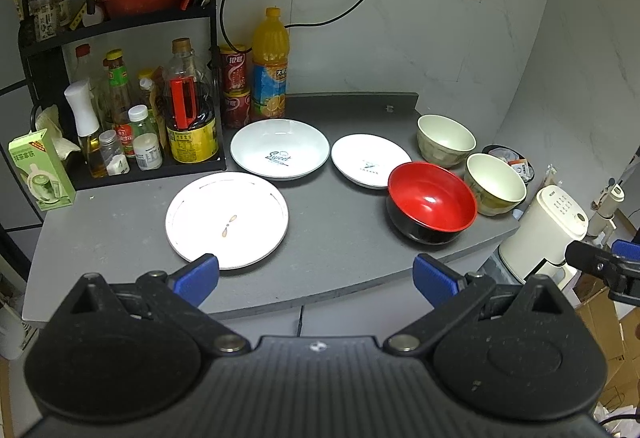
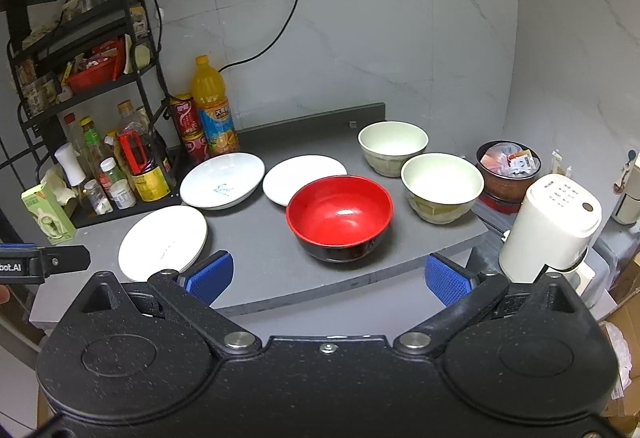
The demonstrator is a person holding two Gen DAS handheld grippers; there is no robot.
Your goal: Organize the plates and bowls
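On the counter (image 1: 344,238) you have three white plates: one flat plate (image 1: 227,221), one deep plate (image 1: 280,149) with writing, and one smaller plate (image 1: 370,160). You have three bowls also: one red bowl (image 1: 432,202) and two pale green bowls (image 1: 446,140) (image 1: 495,184). Behind stand one orange juice bottle (image 1: 271,66) and two red cans (image 1: 236,68) (image 1: 236,106), one on the other.

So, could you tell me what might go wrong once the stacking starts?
The red bowl sits near the counter's front edge; a clumsy nudge could push it off. The flat plate lies flush, so its rim may slip from open fingers. The two cream bowls nearly touch and could knock together.
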